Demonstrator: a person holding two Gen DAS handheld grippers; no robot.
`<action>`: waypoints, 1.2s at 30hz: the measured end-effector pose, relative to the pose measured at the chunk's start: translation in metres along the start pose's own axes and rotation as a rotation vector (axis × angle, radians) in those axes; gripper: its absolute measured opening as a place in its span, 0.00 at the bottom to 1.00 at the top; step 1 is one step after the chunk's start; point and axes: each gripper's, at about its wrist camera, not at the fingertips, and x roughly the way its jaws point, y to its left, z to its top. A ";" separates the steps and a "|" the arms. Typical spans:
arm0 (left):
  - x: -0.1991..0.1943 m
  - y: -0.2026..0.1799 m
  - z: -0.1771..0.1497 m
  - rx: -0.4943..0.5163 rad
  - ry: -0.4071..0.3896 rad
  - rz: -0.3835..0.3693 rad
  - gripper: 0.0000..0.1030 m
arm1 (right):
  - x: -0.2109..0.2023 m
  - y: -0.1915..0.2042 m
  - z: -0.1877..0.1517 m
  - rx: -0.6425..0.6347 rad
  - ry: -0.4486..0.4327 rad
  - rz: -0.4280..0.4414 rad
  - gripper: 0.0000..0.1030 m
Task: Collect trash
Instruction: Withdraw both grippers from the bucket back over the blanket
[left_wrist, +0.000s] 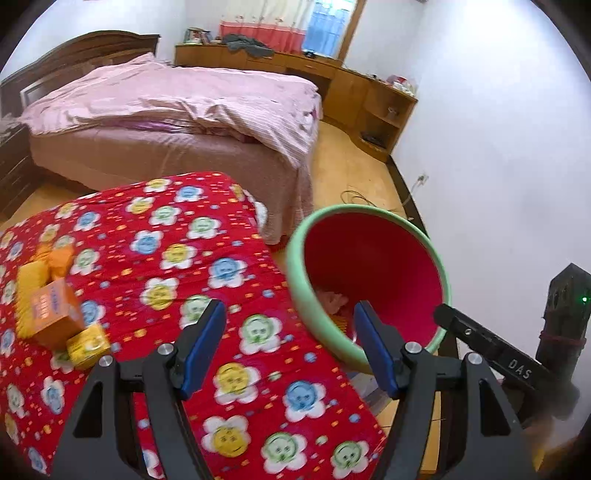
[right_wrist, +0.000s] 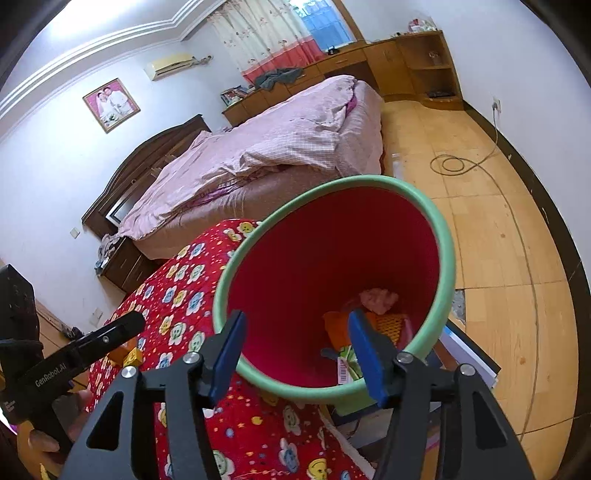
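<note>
A red bin with a green rim (left_wrist: 295, 266) (right_wrist: 448, 273) stands beside a table under a red flowered cloth (left_wrist: 207, 280) (right_wrist: 173, 295). In the bin lie a pink crumpled piece (right_wrist: 378, 297), orange packaging (right_wrist: 388, 325) and a barcoded wrapper (right_wrist: 345, 369). On the cloth's left lie an orange box (left_wrist: 53, 314), a small yellow box (left_wrist: 88, 347) and a yellow packet (left_wrist: 31, 280). My left gripper (left_wrist: 290, 347) is open and empty above the cloth's edge, next to the bin. My right gripper (right_wrist: 297, 354) is open and empty over the bin's near rim.
A bed with a pink quilt (left_wrist: 177, 103) (right_wrist: 280, 147) stands behind the table. Wooden cabinets (left_wrist: 369, 96) line the far wall. A coiled cable (right_wrist: 452, 162) lies on the wooden floor. Flat white items (right_wrist: 469, 354) lie by the bin's base.
</note>
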 end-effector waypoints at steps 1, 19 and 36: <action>-0.004 0.004 -0.001 -0.005 -0.002 0.008 0.69 | -0.001 0.004 0.000 -0.005 -0.002 0.002 0.61; -0.084 0.104 -0.021 -0.145 -0.079 0.145 0.69 | 0.006 0.098 -0.018 -0.102 0.015 0.050 0.74; -0.089 0.228 -0.022 -0.280 -0.092 0.282 0.69 | 0.048 0.158 -0.031 -0.180 0.071 0.011 0.87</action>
